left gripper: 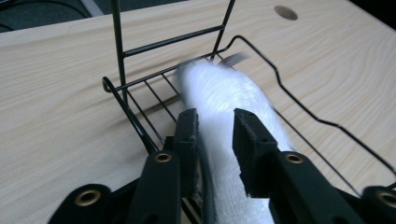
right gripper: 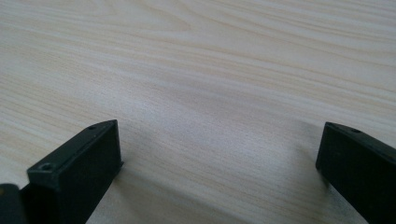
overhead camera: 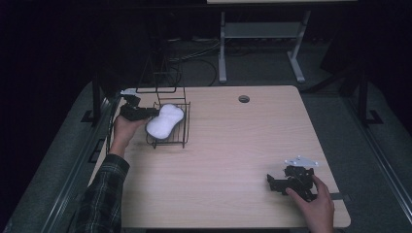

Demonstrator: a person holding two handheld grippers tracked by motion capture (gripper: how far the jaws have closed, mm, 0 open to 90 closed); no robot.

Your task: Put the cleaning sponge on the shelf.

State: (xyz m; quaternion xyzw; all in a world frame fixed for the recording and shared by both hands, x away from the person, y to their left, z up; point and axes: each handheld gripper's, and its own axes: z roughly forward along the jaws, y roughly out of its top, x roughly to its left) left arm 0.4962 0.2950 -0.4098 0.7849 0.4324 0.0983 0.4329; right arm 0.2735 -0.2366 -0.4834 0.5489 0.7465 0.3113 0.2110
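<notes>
a: so, from the high view, where are you?

b: at the table's far left. left gripper [overhead camera: 138,112] meets the near end of a white sponge [overhead camera: 165,120], which lies in a black wire rack [overhead camera: 183,127]. right gripper [overhead camera: 286,182] rests near the right front corner, well apart.

a: and the left gripper view?

b: the sponge [left gripper: 224,93] runs away from me between my two black pads [left gripper: 187,135], over the rack's wire floor [left gripper: 154,100]. the jaws stand partly open; i judge the pads are barely touching it, if at all. to finish well, i'd let go fully, then back straight out without catching the rim or dragging the sponge.

a: the right gripper view?

b: wide-open jaws with bare wooden table [right gripper: 210,93] between them, holding nothing.
</notes>
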